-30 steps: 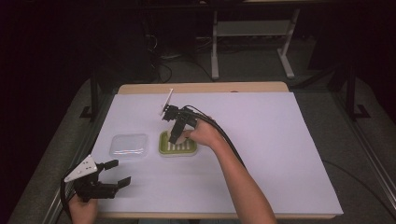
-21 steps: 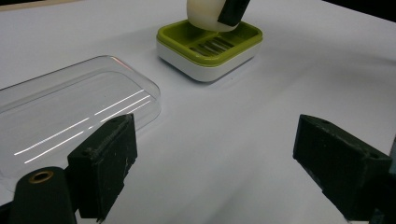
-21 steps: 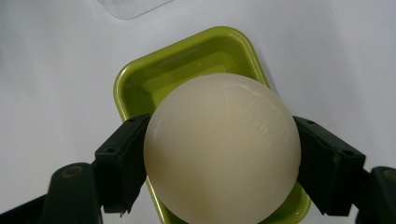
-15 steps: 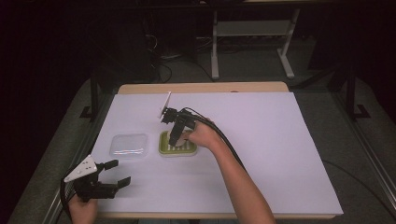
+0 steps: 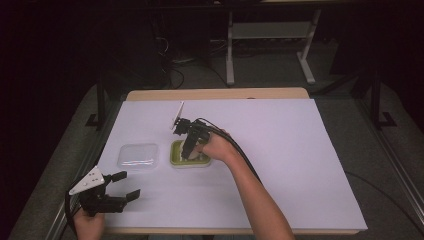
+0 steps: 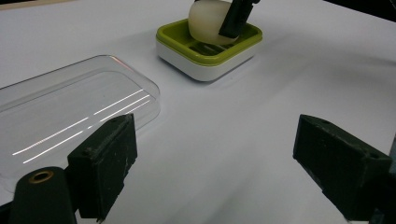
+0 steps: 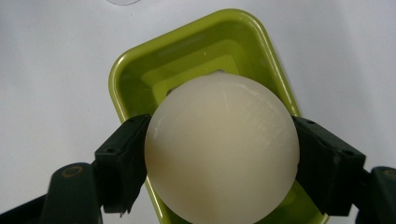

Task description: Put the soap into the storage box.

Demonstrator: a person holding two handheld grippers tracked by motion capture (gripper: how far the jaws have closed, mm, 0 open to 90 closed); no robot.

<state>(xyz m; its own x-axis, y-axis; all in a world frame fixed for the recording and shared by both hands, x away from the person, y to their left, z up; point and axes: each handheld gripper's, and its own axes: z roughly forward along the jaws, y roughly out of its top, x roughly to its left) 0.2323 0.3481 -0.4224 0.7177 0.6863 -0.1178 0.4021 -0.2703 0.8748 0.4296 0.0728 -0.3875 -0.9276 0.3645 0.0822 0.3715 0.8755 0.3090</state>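
**Soap held over the green dish, left gripper idle at the table edge**

Little has shifted since the earlier high-view frames: the right gripper remains over the green dish at mid-table, and the left gripper stays low at the near left corner, its hand barely changed in place.

The high view gives the layout. The dish sits on the white table cover, with a clear plastic lid just beside it on its left. The right forearm reaches in from the bottom edge, and the gripper's body hides what it holds. The left gripper's jaws stand apart with nothing between them.

The right gripper view supplies what the high view hides: a pale, rounded bar of soap is clamped between the two black jaws, each pressed against one flank of it, with the green dish directly behind it. Whether the soap touches the dish floor cannot be told from here.

The left gripper view shows the scene from the side: the soap sits within the dish, a jaw of the right gripper across its front, and the clear lid lies flat, apart from the dish. This gripper's own jaws are spread wide over bare cover.
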